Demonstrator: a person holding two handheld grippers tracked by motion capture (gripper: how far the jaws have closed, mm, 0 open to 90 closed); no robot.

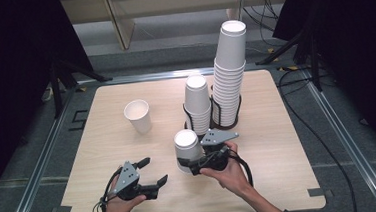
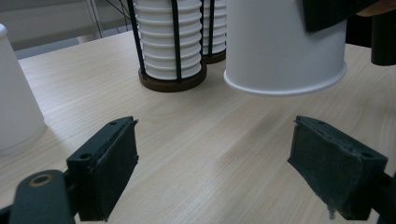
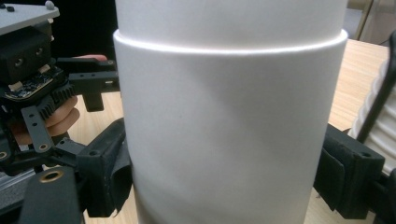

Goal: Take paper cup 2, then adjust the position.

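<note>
My right gripper (image 1: 186,164) (image 3: 224,182) is shut on a white paper cup (image 1: 186,142) (image 3: 229,116), held upside down just above the table (image 1: 279,144). In the left gripper view the cup (image 2: 285,46) hangs with its rim a little off the wood. To its left, near the front edge, my left gripper (image 1: 155,170) (image 2: 215,158) stands open with nothing between its jaws. Behind the held cup, two black wire holders carry upside-down cups: a short stack (image 1: 197,103) (image 2: 170,42) and a tall stack (image 1: 231,68).
A single white cup (image 1: 138,116) (image 2: 16,93) stands upside down on the left middle of the table. The left gripper's body (image 3: 42,93) shows left of the held cup. Cables (image 1: 307,122) trail on the floor to the right.
</note>
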